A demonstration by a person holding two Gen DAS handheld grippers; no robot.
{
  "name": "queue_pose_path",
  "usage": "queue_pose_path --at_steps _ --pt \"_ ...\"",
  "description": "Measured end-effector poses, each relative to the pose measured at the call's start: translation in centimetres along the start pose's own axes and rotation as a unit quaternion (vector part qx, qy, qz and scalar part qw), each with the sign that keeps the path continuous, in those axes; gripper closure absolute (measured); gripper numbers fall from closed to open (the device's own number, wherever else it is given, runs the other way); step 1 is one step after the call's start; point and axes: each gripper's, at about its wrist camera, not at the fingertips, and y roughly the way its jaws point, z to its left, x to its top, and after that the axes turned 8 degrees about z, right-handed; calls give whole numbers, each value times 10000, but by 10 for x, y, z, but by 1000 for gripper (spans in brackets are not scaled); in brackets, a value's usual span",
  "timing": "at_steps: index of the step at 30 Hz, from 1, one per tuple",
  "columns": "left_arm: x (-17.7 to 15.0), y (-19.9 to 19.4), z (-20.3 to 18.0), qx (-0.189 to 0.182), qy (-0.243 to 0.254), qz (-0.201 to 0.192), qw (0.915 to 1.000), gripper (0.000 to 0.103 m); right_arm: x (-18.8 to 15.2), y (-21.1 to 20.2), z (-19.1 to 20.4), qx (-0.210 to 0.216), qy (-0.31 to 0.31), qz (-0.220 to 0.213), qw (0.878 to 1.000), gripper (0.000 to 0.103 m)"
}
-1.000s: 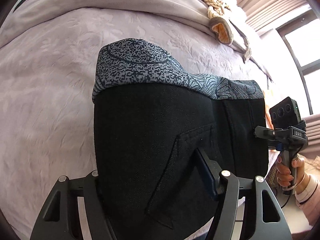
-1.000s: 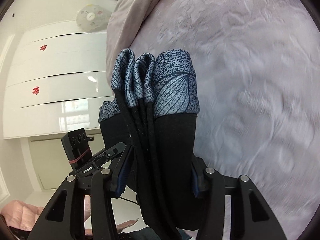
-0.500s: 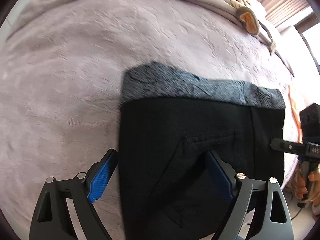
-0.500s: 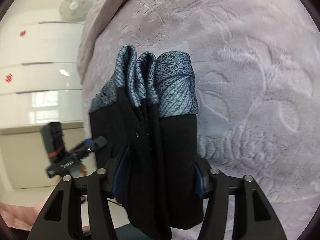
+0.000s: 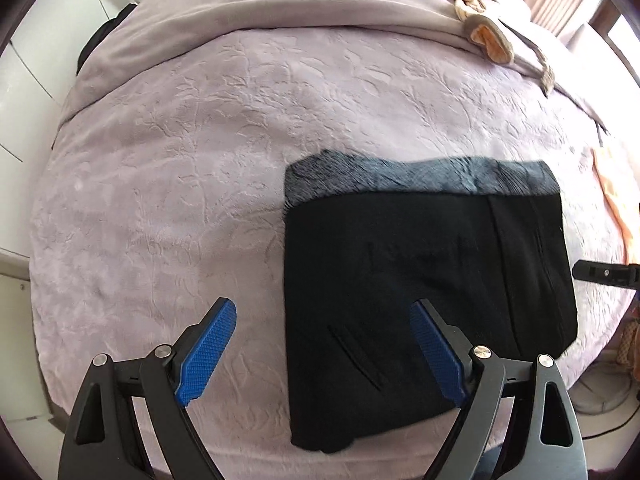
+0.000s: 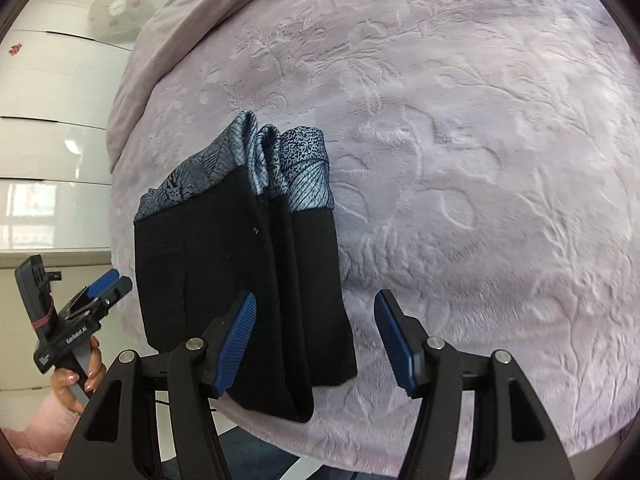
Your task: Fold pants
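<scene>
The black pants (image 5: 424,276) lie folded in a compact rectangle on the lilac bedspread (image 5: 208,128), their blue-grey patterned band on the far edge. My left gripper (image 5: 320,344) is open and empty, just above the near left part of the fold. In the right wrist view the pants (image 6: 240,264) show as stacked layers lying on the bedspread (image 6: 480,160). My right gripper (image 6: 316,344) is open with the fold's near right corner between its fingers, not clamped. The left gripper (image 6: 108,284) shows at the far left of that view.
A rumpled grey blanket (image 5: 280,4) lies across the far side of the bed, with beige-orange clothing (image 5: 480,8) on it. An orange cloth (image 5: 612,200) lies at the right edge. White wardrobe doors (image 6: 48,120) stand beyond the bed.
Both grippers opened and let go of the pants. The folded pants now lie on the bed, and both grippers have pulled back a little.
</scene>
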Motion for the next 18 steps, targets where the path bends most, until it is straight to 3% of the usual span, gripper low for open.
queue_pose_path --at_steps 10,14,18 --pt "-24 -5 -25 372 288 213 9987 13 -26 -6 20 -286 151 -86 9994 37" --pt "-25 -7 -27 366 333 320 9983 13 -37 -1 37 -649 74 -101 9978 24" --pt "-25 -8 -26 333 434 351 9979 13 -46 4 61 -1001 -106 -154 9948 23"
